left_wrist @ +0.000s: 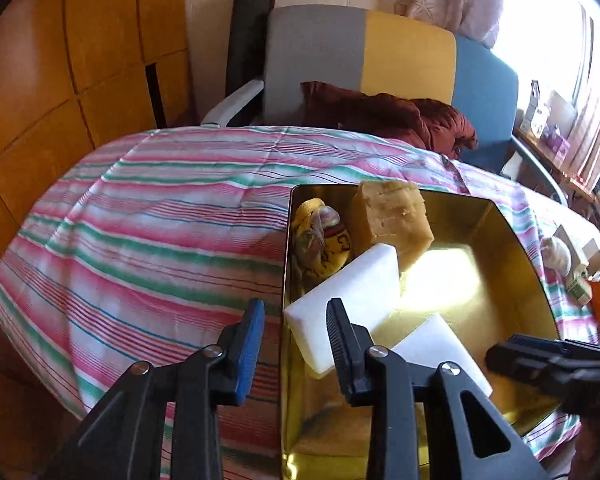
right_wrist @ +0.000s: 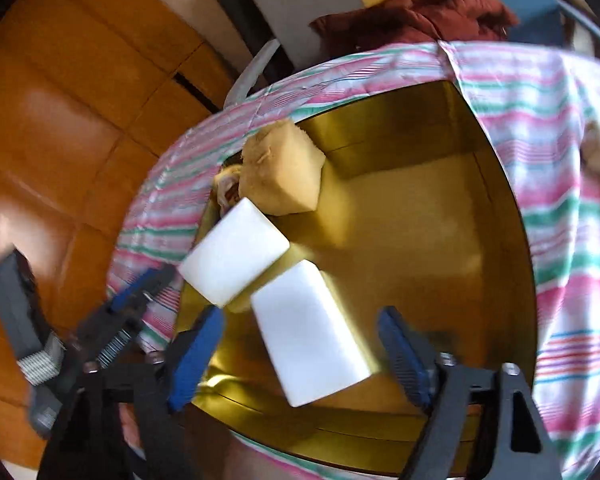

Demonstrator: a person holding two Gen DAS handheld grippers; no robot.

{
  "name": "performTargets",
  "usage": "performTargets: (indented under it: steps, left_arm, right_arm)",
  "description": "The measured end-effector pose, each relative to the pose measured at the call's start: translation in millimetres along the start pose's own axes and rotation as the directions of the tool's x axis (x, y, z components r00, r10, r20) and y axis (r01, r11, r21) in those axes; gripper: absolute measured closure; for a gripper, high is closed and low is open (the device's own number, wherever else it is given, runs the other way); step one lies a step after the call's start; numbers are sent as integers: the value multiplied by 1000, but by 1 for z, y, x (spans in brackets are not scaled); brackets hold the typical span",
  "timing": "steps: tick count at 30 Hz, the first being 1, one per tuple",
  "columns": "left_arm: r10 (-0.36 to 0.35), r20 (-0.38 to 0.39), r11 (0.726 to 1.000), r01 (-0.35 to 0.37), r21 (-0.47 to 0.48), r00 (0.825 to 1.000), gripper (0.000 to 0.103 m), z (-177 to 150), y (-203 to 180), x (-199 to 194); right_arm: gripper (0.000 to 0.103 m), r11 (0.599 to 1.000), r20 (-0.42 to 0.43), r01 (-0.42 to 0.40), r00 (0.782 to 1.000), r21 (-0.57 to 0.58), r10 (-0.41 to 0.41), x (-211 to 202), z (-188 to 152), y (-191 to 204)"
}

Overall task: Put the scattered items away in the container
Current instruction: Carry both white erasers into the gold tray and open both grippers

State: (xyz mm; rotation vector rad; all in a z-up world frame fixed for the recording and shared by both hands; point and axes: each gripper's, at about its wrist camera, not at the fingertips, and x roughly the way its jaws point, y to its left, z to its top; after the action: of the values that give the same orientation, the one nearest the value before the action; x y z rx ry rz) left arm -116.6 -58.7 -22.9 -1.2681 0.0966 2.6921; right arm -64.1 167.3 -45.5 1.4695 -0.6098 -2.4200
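A gold tin (left_wrist: pixel 512 240) sits on the striped cloth. Inside it lie a tan sponge block (left_wrist: pixel 392 216), a yellow patterned pouch (left_wrist: pixel 324 236) and two white blocks, one (left_wrist: pixel 352 292) leaning at the tin's left wall and one (right_wrist: pixel 312 332) flat on the floor. My left gripper (left_wrist: pixel 296 306) straddles the tin's left wall with a gap between the pads, gripping nothing. In the right wrist view it shows blurred at the tin's left rim (right_wrist: pixel 140 292). My right gripper (right_wrist: pixel 300 312) stands open around the flat white block, and its pads are clear of the block.
The striped cloth (left_wrist: pixel 140 240) covers the table. Behind it stands a grey, yellow and blue chair (left_wrist: pixel 380 48) with a maroon garment (left_wrist: pixel 400 112) on it. Wooden panels (left_wrist: pixel 60 60) lie left. A pale item (left_wrist: pixel 556 256) and boxes sit right of the tin.
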Motion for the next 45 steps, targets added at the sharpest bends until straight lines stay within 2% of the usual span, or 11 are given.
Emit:
performTargets:
  steps: [3,5,10,17,20,22,27,32,35,40,45]
  left_arm:
    - [-18,5,1000,18,-24,1000,71,-1,4,0]
    - [-26,7,999,26,-29,1000,71,-1,6,-1]
    - [9,-35,999,-7,41,999,71,11,-1,18]
    - [51,-121,979,-26,201,991,70,6,-29,41]
    - [-32,-156,982,60,178,987,70,2,-32,36]
    - [-39,-131,985,60,161,991,70,1,-29,27]
    - [-12,-37,998,15,66,999,70,6,-6,2]
    - [2,41,998,0,-60,999,69,14,23,-15]
    - [-1,80,992,11,-127,997,63,13,36,-23]
    - [-23,116,983,43,-176,993,61,8,37,-29]
    - [-24,126,989,43,-144,992,61,6,24,-36]
  right_arm:
    - [58,996,-67,57,996,-74,-62,13,-5,8]
    - [62,990,-124,82,988,-118,-97,29,-8,14]
    - [64,961,-125,170,972,-220,-201,45,-6,23]
    - [64,970,-69,192,977,-148,-204,46,13,8]
    - [64,963,-46,242,968,-117,-248,39,17,-2]
    - [64,962,-47,261,963,-84,-265,34,18,-8]
    - [64,979,-86,206,975,-11,-206,29,14,-16]
    - [64,999,-102,-10,995,32,14,36,8,-1]
    - [64,997,-99,-76,992,2,76,33,8,10]
    - [64,997,-50,-68,997,-21,67,9,5,6]
    - [64,996,-158,20,987,-82,-33,43,8,28]
